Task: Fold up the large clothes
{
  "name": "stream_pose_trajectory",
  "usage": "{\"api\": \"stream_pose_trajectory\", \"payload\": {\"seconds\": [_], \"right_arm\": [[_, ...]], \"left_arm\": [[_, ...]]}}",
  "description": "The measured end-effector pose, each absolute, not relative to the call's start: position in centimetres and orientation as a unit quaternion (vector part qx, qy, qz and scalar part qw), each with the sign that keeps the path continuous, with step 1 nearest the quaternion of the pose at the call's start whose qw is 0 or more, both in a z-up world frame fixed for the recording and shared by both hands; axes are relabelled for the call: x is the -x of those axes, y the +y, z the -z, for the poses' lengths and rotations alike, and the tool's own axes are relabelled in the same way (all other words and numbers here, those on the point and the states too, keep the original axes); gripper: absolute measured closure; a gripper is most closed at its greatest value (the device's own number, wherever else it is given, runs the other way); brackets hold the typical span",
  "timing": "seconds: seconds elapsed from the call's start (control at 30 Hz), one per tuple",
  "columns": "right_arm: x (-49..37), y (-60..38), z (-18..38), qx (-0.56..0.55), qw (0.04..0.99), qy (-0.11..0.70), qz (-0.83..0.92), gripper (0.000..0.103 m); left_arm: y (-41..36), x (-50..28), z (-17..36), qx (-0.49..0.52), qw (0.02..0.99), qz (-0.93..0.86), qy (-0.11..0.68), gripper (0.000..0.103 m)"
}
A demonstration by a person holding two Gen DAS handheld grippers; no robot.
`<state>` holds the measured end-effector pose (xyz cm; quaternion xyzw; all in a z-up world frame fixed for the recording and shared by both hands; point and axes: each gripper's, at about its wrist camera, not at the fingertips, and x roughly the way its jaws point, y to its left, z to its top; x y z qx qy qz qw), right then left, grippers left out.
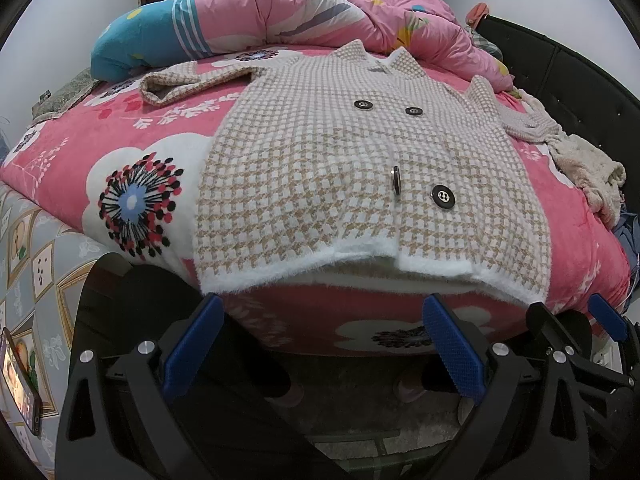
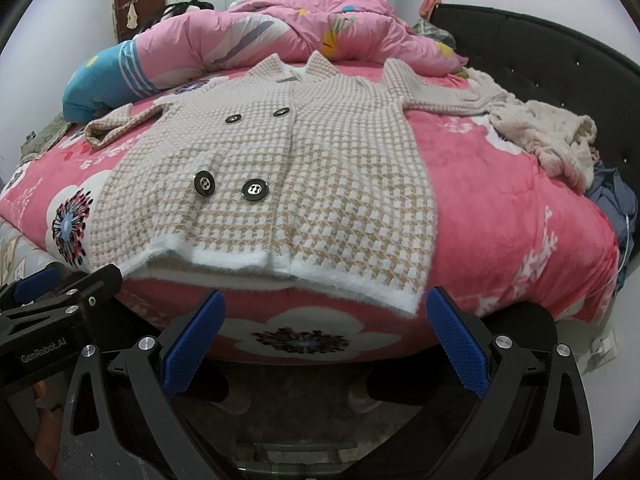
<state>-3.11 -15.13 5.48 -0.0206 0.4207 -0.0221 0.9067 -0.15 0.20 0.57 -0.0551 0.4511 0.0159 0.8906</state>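
A beige and white checked knit cardigan [image 1: 352, 152] [image 2: 280, 160] with black buttons lies flat on the pink flowered bed cover [image 1: 72, 152] [image 2: 500, 200], sleeves spread to both sides, its white fuzzy hem at the bed's near edge. My left gripper [image 1: 320, 316] hangs open just below the hem's left half, nothing between its blue pads. My right gripper [image 2: 324, 312] is open too, below the hem's right half and empty. In the left wrist view the right gripper [image 1: 568, 316] shows at the lower right; in the right wrist view the left gripper [image 2: 64, 280] shows at the lower left.
A bunched pink quilt [image 1: 320, 12] [image 2: 304, 28] and a blue pillow [image 1: 136, 44] lie at the bed's far side. A cream fuzzy garment [image 1: 588, 172] [image 2: 548, 140] and dark clothes [image 2: 612, 196] are heaped at the right by the black headboard [image 2: 540, 48]. A phone [image 1: 20, 384] leans at the left.
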Motion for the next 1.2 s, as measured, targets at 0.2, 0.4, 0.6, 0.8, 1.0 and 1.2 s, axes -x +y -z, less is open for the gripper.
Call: {"api": "stream_pose_trajectory", "payload": {"seconds": [0.2,0.4,0.6,0.8,1.0,1.2], "right_arm": [[3.13,-15.25,-5.39,0.020,0.907,0.420,0.021,0.007],[3.15,-15.22,-5.36,0.020,0.908,0.419,0.023,0.007],[3.19,-15.28,-5.42,0.019,0.908,0.418,0.022,0.007],[3.14,-15.48,-5.64,0.018,0.909,0.417,0.023,0.007],[3.14,-15.51,-5.60,0.018,0.909,0.417,0.022,0.007],[3.17,-15.53,-5.50,0.019,0.909,0.416,0.022,0.007]], "left_arm": [[0.20,0.16,-0.60,0.056,0.891,-0.016,0.451,0.005],[0.29,0.17,-0.81,0.053,0.892,-0.018,0.448,0.005],[0.35,0.22,-1.03,0.052,0.893,-0.019,0.446,0.005],[0.55,0.29,-1.11,0.052,0.894,-0.020,0.445,0.005],[0.60,0.30,-1.13,0.051,0.894,-0.020,0.445,0.005],[0.66,0.29,-1.16,0.051,0.894,-0.020,0.445,0.005]]}}
